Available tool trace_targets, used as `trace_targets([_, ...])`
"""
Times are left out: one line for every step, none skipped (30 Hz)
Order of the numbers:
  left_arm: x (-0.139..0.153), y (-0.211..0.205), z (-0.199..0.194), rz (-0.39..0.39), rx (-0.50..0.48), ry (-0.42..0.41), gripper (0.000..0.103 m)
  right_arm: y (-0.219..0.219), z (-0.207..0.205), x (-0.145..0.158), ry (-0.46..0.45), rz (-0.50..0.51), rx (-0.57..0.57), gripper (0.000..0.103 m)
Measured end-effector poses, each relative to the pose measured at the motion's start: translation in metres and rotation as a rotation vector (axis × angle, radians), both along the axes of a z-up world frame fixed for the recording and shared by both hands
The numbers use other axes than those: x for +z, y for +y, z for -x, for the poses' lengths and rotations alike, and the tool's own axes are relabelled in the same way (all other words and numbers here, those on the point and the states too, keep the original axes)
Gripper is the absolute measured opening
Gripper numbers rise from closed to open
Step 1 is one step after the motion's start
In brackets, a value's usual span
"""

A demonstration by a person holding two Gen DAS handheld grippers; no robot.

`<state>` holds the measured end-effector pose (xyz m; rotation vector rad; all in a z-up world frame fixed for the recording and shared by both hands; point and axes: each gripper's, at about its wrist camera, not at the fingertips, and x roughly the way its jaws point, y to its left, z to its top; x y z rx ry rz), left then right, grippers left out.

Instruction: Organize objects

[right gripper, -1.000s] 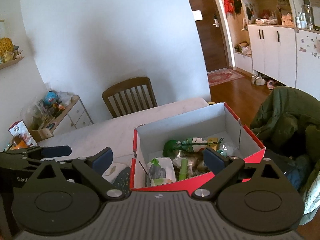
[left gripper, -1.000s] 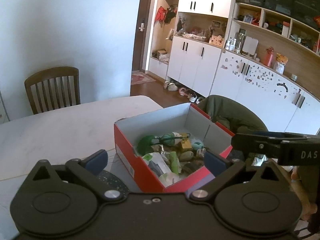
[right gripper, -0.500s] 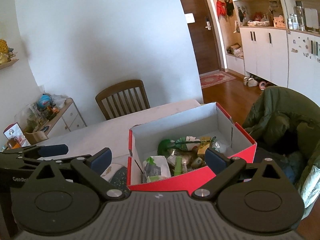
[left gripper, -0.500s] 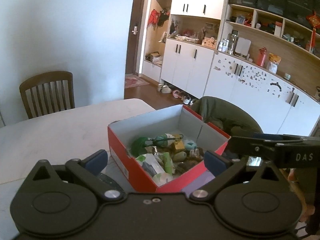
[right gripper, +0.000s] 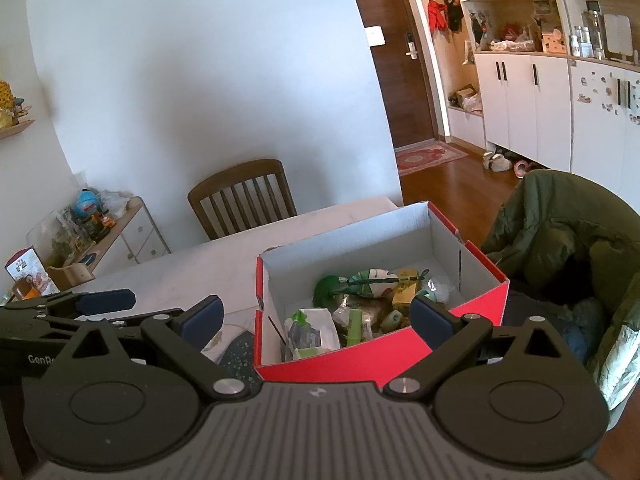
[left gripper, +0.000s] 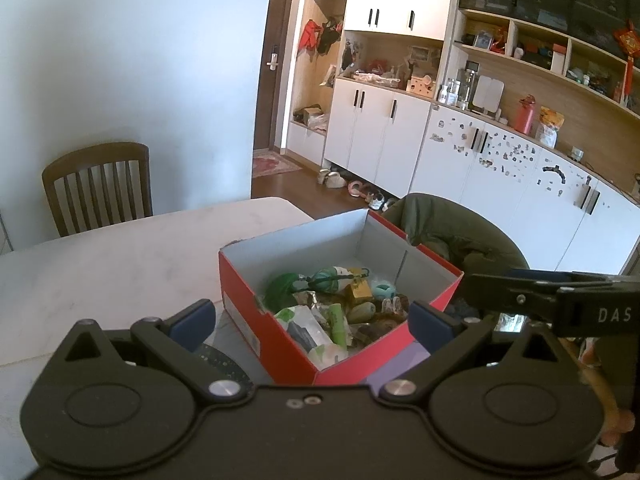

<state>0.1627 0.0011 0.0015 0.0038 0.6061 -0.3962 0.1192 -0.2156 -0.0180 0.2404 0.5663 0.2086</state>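
A red cardboard box (left gripper: 288,348) (right gripper: 360,360) with a white inside stands on the pale table (left gripper: 100,264) (right gripper: 224,256). It holds several small items: a green pouch (left gripper: 280,288) (right gripper: 326,286), a white packet (left gripper: 308,324) (right gripper: 316,326), a yellow carton (left gripper: 357,290) (right gripper: 405,292) and a green stick (right gripper: 354,326). My left gripper (left gripper: 312,316) is open, above the box's near corner, with nothing between its fingers. My right gripper (right gripper: 316,314) is open too, above the box's near wall. Each gripper shows at the edge of the other's view.
A dark speckled mat (left gripper: 224,364) (right gripper: 238,354) lies left of the box. A wooden chair (left gripper: 98,186) (right gripper: 244,196) stands at the table's far side. A chair draped with a green jacket (left gripper: 448,232) (right gripper: 560,232) is right of the box. White cabinets (left gripper: 380,136) line the far wall.
Both grippers have risen and drawn back a little, so the box sits lower and smaller in both views. Both remain open, and nothing in the box moved.
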Motion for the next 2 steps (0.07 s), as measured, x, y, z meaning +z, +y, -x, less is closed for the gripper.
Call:
trace_targets([-0.0003, 0.0008, 0.0004, 0.000, 0.005, -0.001, 0.102, 0.0001, 0.0001, 0.0001, 0.001, 0.000, 0.000, 0.100])
trace_targets([-0.0006, 0.0014, 0.0005, 0.001, 0.006, -0.001, 0.102, 0.0005, 0.0000, 0.0000, 0.002, 0.000, 0.000, 0.100])
